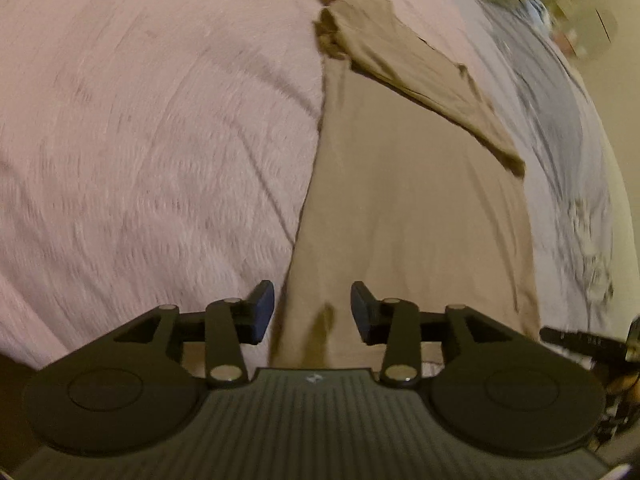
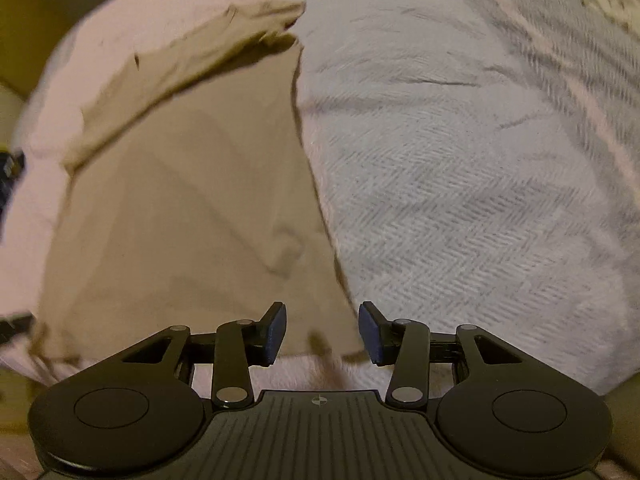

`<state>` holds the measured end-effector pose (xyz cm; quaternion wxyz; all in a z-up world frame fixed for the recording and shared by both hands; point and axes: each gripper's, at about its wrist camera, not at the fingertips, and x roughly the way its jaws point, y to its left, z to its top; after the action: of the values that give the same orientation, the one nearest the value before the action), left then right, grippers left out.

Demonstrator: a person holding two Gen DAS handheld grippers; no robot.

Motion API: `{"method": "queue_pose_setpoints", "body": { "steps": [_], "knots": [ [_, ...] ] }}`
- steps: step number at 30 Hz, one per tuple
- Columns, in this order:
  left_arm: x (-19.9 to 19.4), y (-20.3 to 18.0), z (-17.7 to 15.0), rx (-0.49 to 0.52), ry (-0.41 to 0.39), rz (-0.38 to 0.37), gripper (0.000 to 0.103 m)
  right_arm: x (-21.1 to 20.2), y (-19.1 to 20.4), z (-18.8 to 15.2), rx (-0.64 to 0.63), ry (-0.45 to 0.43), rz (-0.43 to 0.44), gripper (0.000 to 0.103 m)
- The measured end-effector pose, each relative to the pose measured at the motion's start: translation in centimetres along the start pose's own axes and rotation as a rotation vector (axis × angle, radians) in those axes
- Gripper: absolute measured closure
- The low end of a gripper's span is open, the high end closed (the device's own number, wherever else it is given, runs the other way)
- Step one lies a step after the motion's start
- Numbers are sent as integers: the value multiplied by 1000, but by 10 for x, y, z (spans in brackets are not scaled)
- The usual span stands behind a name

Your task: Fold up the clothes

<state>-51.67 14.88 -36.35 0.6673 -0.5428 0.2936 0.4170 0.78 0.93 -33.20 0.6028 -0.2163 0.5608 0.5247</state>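
The garment [image 1: 400,220] lies flat on the bedspread [image 1: 140,140], one sleeve [image 1: 420,68] folded across its far end. A blanket [image 1: 560,160] lies right of the garment. Both grippers sit over its near hem, left gripper [image 1: 312,312], right gripper [image 2: 322,333].

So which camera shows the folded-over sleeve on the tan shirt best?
The left wrist view: the folded-over sleeve lies sharp and whole across the tan shirt. The right wrist view shows the same sleeve farther off, blurred, at the shirt's far end.

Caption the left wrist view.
Open left gripper above a tan cloth garment on a pink bedspread.
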Motion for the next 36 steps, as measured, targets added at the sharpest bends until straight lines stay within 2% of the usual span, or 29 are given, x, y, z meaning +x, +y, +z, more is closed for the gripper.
{"method": "queue_pose_setpoints", "body": {
  "steps": [4,7,8,10,13,15,17,20,24,29,36],
  "knots": [
    [0,9,-14,-116,-50,-29,67,7,-25,3,56,-3,88,58],
    [1,12,-23,-145,-73,-38,67,13,-37,4,81,1,143,58],
    [2,10,-25,-134,-59,-20,69,17,-39,3,84,14,143,58],
    [5,-2,-28,-65,8,77,75,22,-36,2,62,64,99,58],
    [1,-39,-41,70,115,317,75,2,-10,1,-42,75,53,58],
    [-10,-70,-52,111,116,402,73,-11,7,0,-112,83,23,58],
    [-22,-100,-57,115,95,414,70,-25,24,-1,-181,90,-7,58],
    [-35,-143,-59,112,57,395,66,-44,50,-2,-285,101,-53,58],
    [-47,-185,-64,168,40,427,65,-65,77,-6,-397,107,-101,58],
    [-60,-215,-72,205,27,466,63,-83,79,-15,-415,97,-116,58],
    [-74,-232,-85,235,15,495,63,-101,74,-20,-396,97,-131,58]
  ]
}}
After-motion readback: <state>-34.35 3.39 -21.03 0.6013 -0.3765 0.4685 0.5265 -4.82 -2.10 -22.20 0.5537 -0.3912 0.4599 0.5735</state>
